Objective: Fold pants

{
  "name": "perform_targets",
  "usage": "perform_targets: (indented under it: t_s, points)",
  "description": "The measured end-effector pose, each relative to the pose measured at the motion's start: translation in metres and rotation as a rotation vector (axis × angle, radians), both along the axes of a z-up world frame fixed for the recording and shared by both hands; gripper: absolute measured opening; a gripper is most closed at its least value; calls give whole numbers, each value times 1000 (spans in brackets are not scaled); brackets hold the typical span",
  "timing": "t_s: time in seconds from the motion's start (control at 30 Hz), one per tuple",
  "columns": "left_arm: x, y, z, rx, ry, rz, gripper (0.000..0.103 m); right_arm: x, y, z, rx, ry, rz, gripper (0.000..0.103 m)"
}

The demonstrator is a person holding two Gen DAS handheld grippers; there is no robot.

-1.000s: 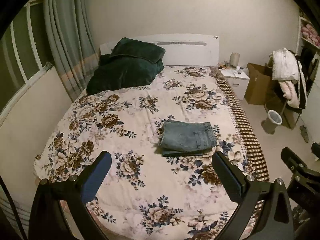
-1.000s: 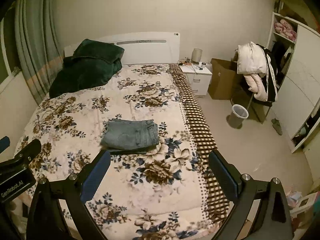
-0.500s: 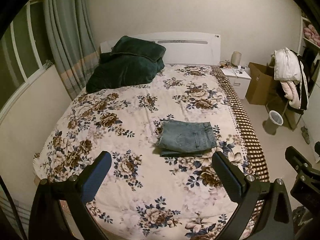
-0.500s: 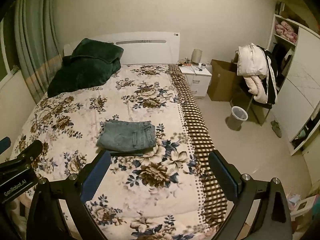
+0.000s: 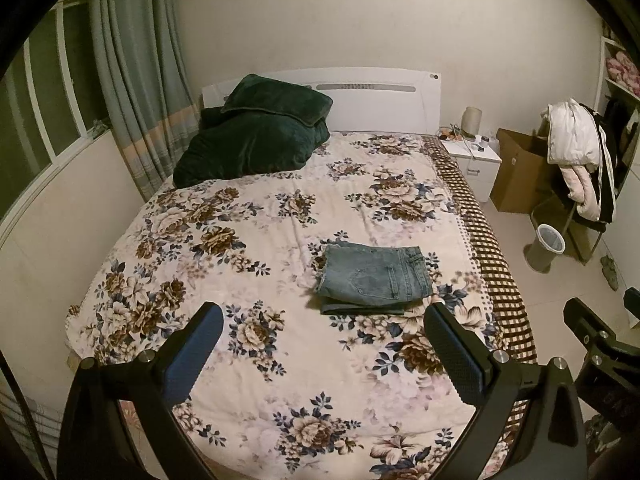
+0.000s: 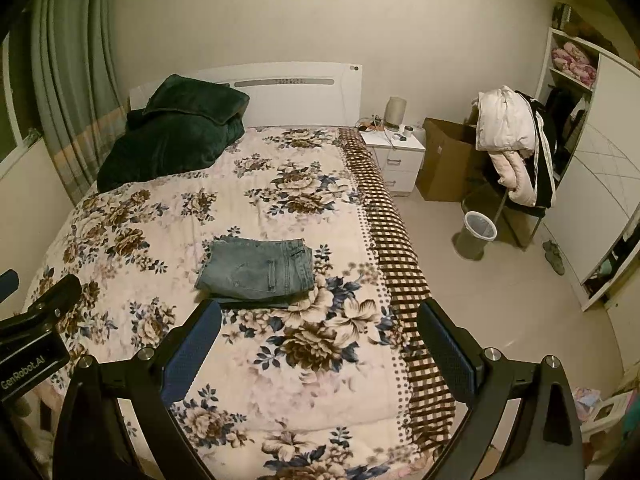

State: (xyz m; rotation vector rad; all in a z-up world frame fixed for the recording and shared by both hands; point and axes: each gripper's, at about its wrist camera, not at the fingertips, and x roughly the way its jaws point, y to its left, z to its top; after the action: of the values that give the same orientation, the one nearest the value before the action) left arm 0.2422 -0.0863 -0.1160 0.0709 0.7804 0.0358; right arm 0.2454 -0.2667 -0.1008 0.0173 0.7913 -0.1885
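Observation:
A pair of blue jeans (image 5: 374,276) lies folded into a compact rectangle on the floral bedspread (image 5: 248,248), right of the bed's middle. It also shows in the right wrist view (image 6: 258,270). My left gripper (image 5: 322,318) is open and empty, held high above the foot of the bed, well short of the jeans. My right gripper (image 6: 318,316) is open and empty too, held above the foot of the bed, to the right of the left one. Neither touches the jeans.
A dark green blanket and pillow (image 5: 256,142) lie at the head of the bed. A white nightstand (image 6: 396,154), a cardboard box (image 6: 444,160), a chair with clothes (image 6: 512,136) and a waste bin (image 6: 478,232) stand right of the bed. Curtains (image 5: 136,80) hang at left.
Both grippers have drawn back and up from the bed, so the folded jeans look a little farther away. The jeans have not moved.

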Motion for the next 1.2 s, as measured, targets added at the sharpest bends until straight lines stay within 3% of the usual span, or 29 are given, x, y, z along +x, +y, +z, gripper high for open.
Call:
perform_targets:
  t_s: [1.2]
  points:
    - [-8, 4, 10, -1, -14, 10, 103, -11, 8, 24, 9, -13, 19, 100]
